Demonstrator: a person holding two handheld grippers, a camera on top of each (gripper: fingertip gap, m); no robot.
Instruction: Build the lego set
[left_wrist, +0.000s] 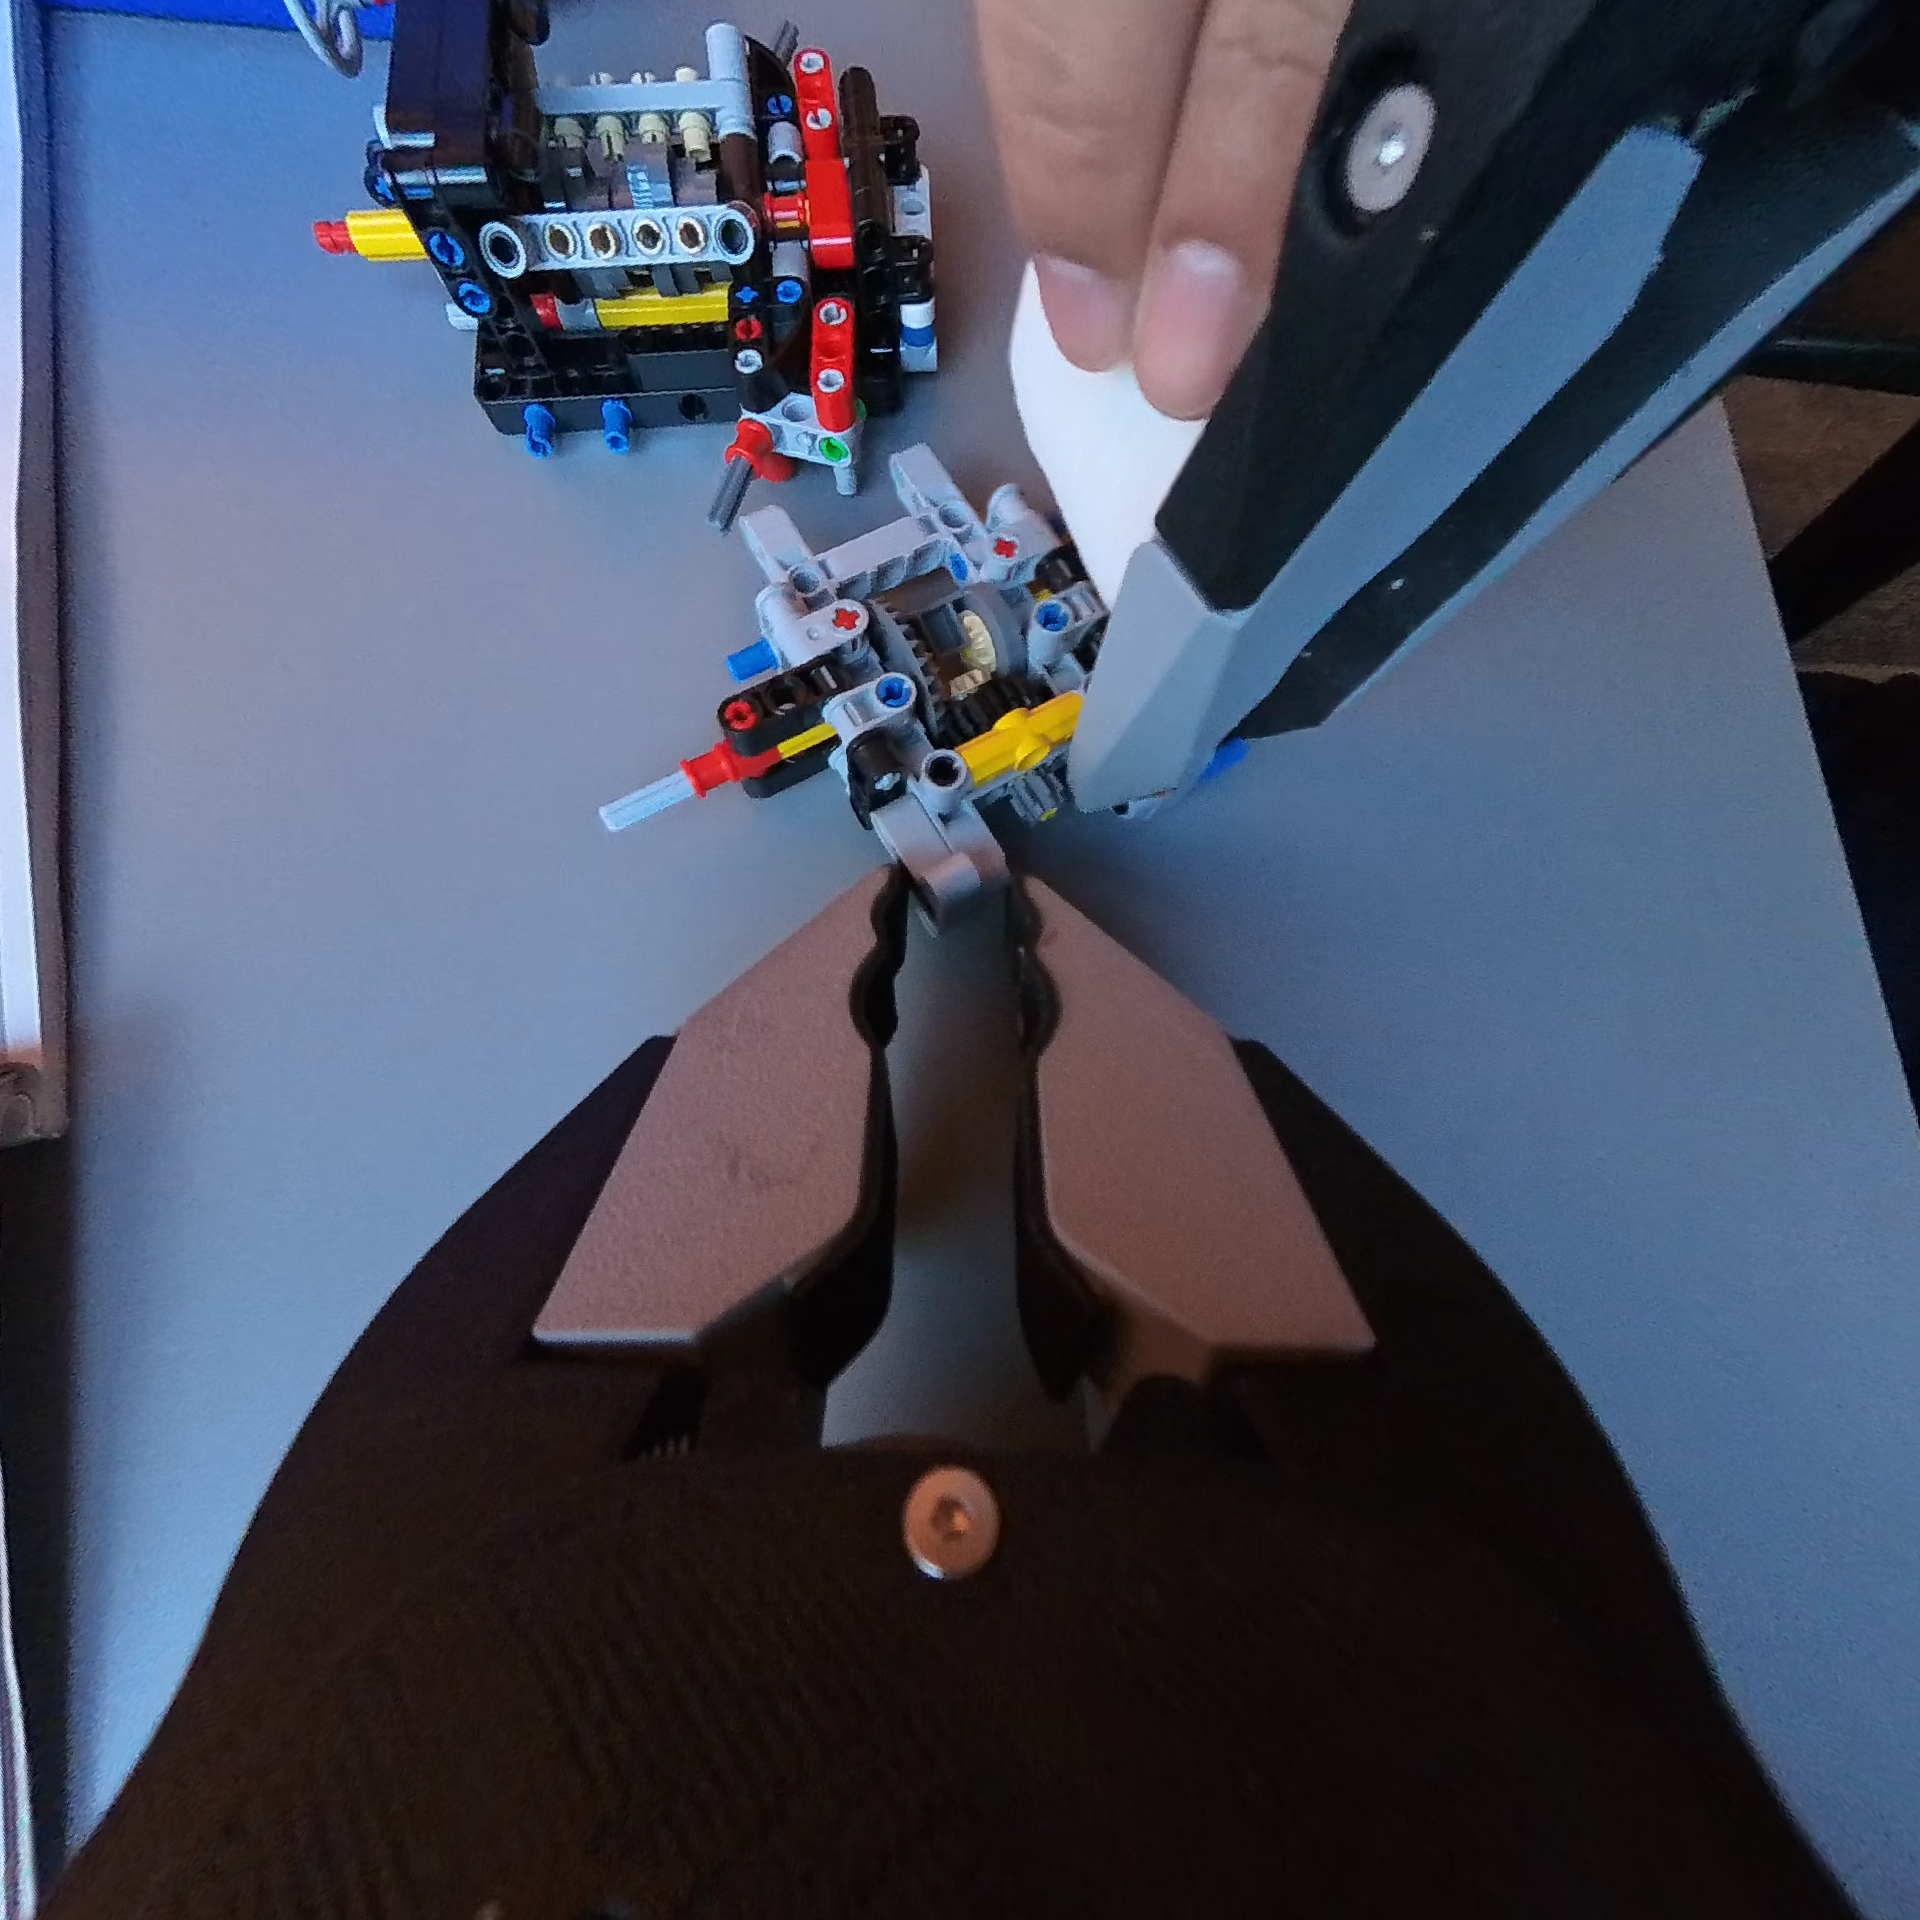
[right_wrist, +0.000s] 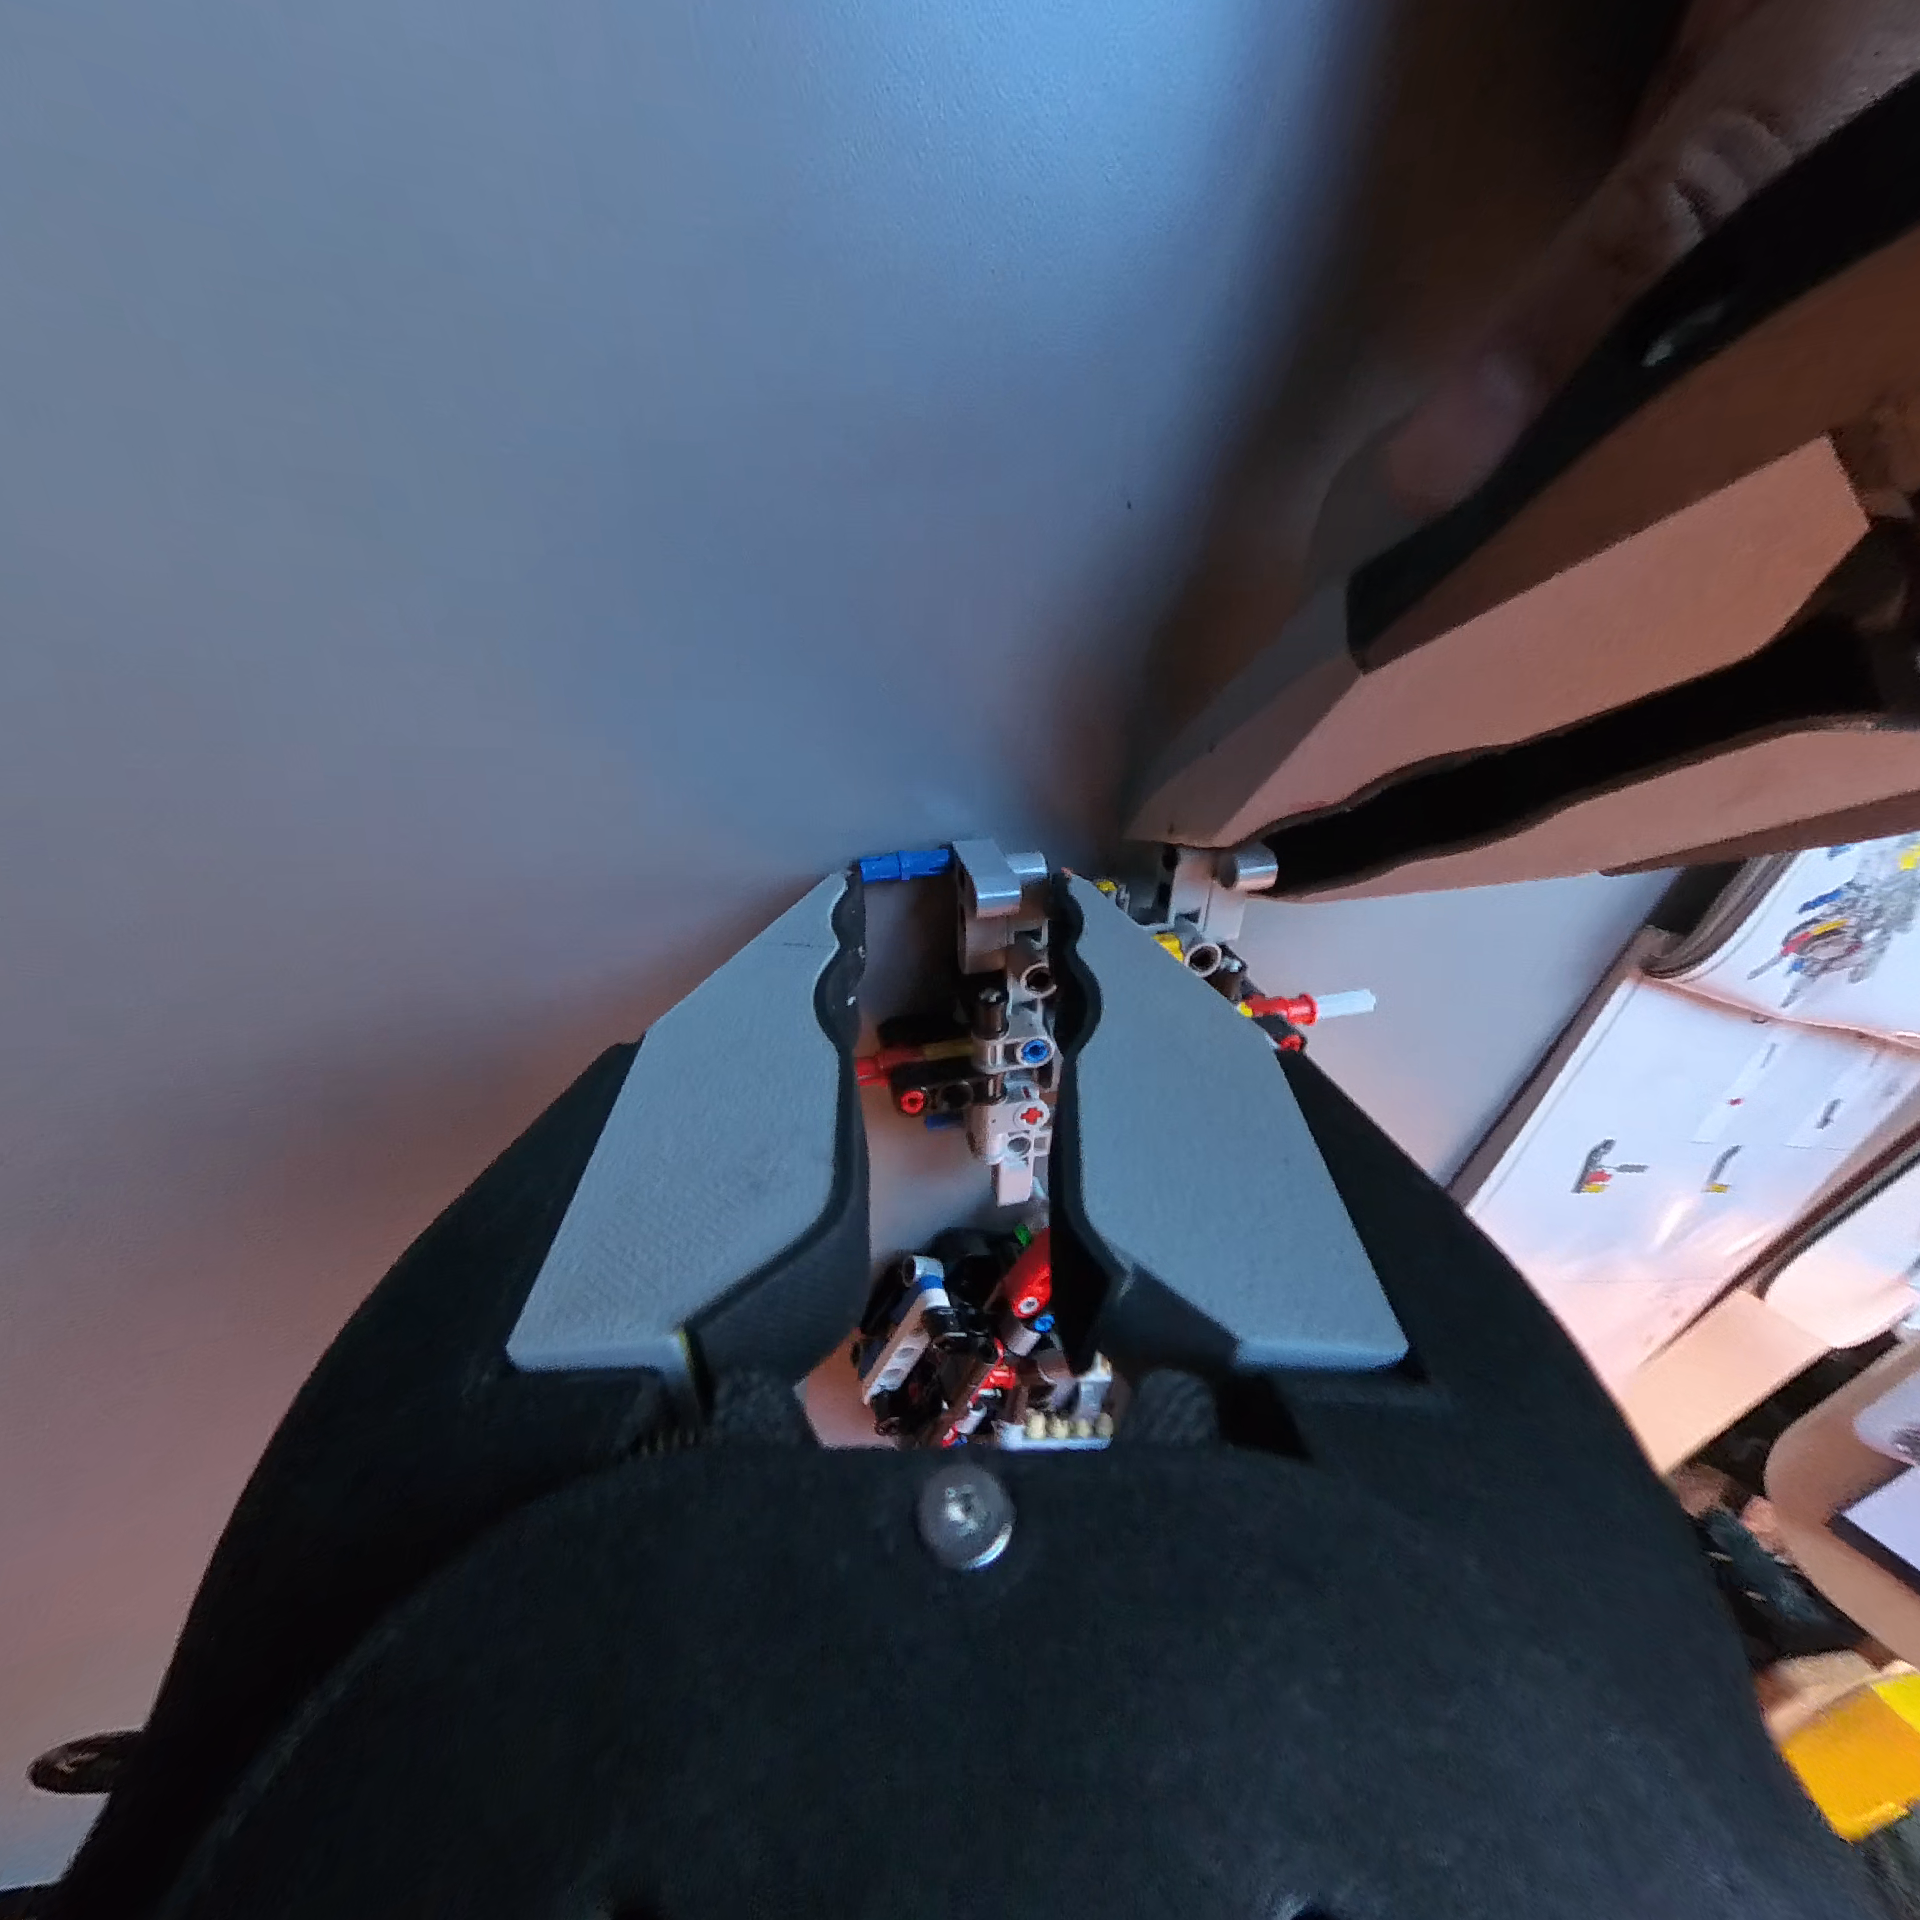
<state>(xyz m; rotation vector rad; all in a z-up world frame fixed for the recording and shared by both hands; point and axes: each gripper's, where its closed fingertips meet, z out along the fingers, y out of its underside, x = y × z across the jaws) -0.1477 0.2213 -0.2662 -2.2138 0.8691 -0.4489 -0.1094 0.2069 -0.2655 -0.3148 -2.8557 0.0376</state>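
A small grey, black and yellow brick gear assembly (left_wrist: 914, 665) lies on the grey table (left_wrist: 312, 727). My left gripper (left_wrist: 958, 894), with brown fingers, is shut on the grey lever (left_wrist: 951, 868) that sticks out of the assembly's near end. My right gripper (right_wrist: 956, 888), with grey fingers, is shut across the assembly's other end (right_wrist: 1023, 1039): one tip is against a blue pin (right_wrist: 904, 862), the other against a grey block (right_wrist: 1003, 883). The right gripper also shows in the left wrist view (left_wrist: 1143, 727), and the left gripper in the right wrist view (right_wrist: 1247, 842).
A larger black, red and grey brick build (left_wrist: 665, 239) stands farther back on the table. A hand (left_wrist: 1122, 208) holds the right gripper from above. Printed instruction pages (right_wrist: 1714, 1091) lie off the table's edge, with a yellow object (right_wrist: 1849, 1756) beyond.
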